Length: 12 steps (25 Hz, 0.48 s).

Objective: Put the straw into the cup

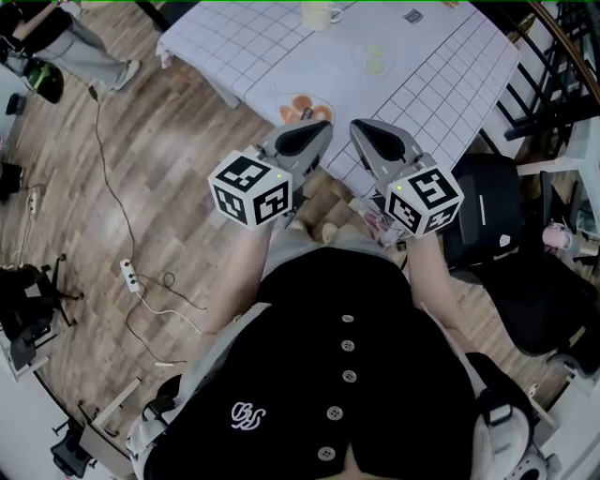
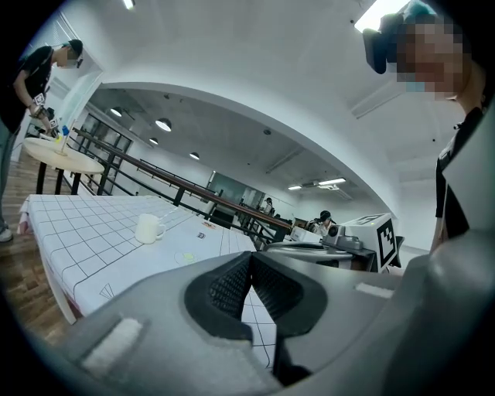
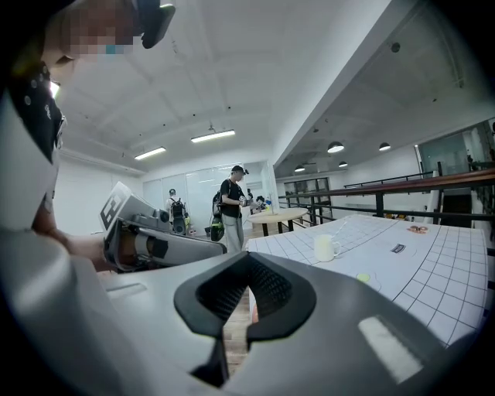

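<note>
Holding both tongs clenched on nothing: left gripper [image 1: 314, 131] and right gripper [image 1: 370, 133] sit side by side at my waist, just short of the table [image 1: 441, 66] edge. Cup [image 1: 322, 14] stands far across the cloth at 12 o'clock. Straw [image 3: 341, 227], I judge, is the thin pale line by the cup's rim, though it is too small to be sure. Expect it to be light, slick and easily crushed, so pinch mid-length, gently. Open cloth ahead. Black chair [image 1: 487, 225] crowds 3 o'clock.

A white grid-patterned table [image 1: 441, 84] carries a white cup [image 1: 320, 14] and a small green spot [image 1: 376, 67].
</note>
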Motion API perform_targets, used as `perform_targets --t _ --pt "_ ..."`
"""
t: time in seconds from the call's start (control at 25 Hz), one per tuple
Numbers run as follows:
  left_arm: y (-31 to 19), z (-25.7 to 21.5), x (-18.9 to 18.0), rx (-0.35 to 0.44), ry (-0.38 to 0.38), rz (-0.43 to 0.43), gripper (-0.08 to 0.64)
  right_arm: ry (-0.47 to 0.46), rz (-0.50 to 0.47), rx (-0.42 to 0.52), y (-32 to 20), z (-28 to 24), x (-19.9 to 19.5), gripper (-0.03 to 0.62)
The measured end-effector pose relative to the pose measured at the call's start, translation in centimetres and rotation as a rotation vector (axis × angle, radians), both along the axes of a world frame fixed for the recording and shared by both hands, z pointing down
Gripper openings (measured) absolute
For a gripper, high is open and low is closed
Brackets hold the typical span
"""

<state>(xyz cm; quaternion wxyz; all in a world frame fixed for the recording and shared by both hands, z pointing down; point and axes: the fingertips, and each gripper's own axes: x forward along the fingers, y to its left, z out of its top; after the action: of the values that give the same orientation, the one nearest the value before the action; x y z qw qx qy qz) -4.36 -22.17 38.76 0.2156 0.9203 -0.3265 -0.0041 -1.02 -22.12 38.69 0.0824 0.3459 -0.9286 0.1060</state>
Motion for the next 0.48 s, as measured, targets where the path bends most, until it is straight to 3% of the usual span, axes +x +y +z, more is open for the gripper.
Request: perform_targets --t 0.48 --pt "0.42 0.51 0.72 -0.018 -0.018 0.018 -0.002 0.011 -0.02 -0.013 0.07 0.35 0.22 0.001"
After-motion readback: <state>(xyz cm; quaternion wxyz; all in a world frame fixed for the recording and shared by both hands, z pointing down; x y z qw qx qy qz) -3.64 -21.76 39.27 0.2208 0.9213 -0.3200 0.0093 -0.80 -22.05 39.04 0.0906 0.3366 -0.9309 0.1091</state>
